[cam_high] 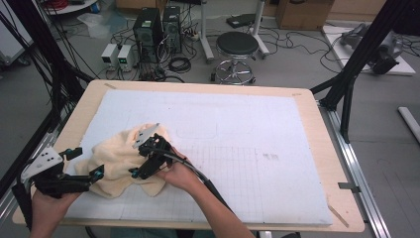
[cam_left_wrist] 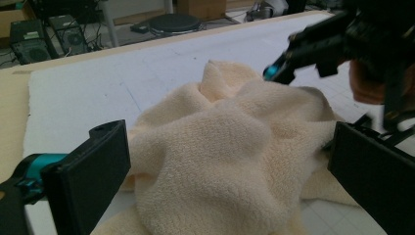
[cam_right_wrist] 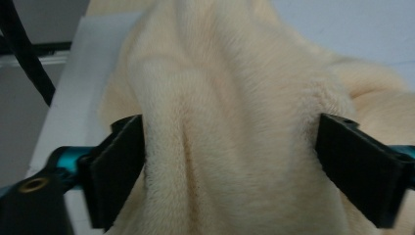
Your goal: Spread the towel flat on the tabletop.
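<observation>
towel (cam_high: 119, 158) crumpled on table (cam_high: 307, 124) | right gripper (cam_right_wrist: 230, 166) fingers wide – astride towel fold | left gripper (cam_left_wrist: 230, 171) fingers released – by towel edge

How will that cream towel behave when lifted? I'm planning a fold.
The towel lies bunched in soft humps on the white mat, so it will probably sag and drape. Its fluffy pile suggests it grips rather than slips. The right gripper straddles a thick fold, so several layers may lift together.
</observation>
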### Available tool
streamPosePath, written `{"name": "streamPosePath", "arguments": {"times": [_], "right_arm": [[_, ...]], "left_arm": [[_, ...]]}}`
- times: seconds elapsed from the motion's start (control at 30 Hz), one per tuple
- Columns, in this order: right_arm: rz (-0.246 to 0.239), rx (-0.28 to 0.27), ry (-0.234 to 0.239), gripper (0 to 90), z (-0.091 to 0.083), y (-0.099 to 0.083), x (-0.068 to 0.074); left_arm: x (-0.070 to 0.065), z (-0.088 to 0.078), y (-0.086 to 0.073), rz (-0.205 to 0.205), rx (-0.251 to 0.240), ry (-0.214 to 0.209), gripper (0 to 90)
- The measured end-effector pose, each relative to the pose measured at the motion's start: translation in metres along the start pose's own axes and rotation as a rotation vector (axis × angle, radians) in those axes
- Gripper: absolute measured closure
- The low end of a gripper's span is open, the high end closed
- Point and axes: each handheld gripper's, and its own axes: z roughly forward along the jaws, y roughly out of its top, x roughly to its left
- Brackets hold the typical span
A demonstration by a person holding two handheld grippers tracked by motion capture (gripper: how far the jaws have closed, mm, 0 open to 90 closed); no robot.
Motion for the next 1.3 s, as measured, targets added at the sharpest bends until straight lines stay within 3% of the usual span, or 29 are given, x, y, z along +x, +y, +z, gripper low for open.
{"name": "streamPosePath", "arguments": {"times": [0.07,0.1,0.2,0.33,0.57,0.8,1.1,1.3], "right_arm": [[-0.006,0.025,0.006,24.8,0.005,-0.002,0.0],[0.0,0.039,0.011,37.3,0.011,-0.005,-0.003],[-0.004,0.039,0.018,53.8,0.01,-0.006,-0.009],[-0.014,0.052,0.041,64.0,0.006,-0.006,-0.012],[-0.041,0.049,0.047,66.1,-0.013,-0.006,-0.014],[-0.04,0.053,0.023,66.1,-0.06,-0.02,-0.017],[-0.026,0.071,-0.046,65.9,-0.135,-0.062,-0.011],[0.005,0.076,-0.075,65.8,-0.166,-0.093,0.0]], "left_arm": [[0.0,0.0,0.0,0.0,-0.001,0.0,2.5],[0.0,0.0,0.0,-0.003,-0.001,0.0,2.6],[0.001,0.001,-0.001,0.001,0.002,-0.004,2.5],[0.001,0.001,-0.001,0.001,0.003,-0.003,2.5],[0.0,0.001,-0.002,-0.005,-0.003,-0.004,2.6],[-0.001,0.002,-0.002,-0.004,0.005,-0.009,2.5],[-0.006,0.007,-0.001,0.007,0.01,-0.023,2.5],[-0.008,0.01,-0.001,0.011,0.015,-0.03,2.5]]}}
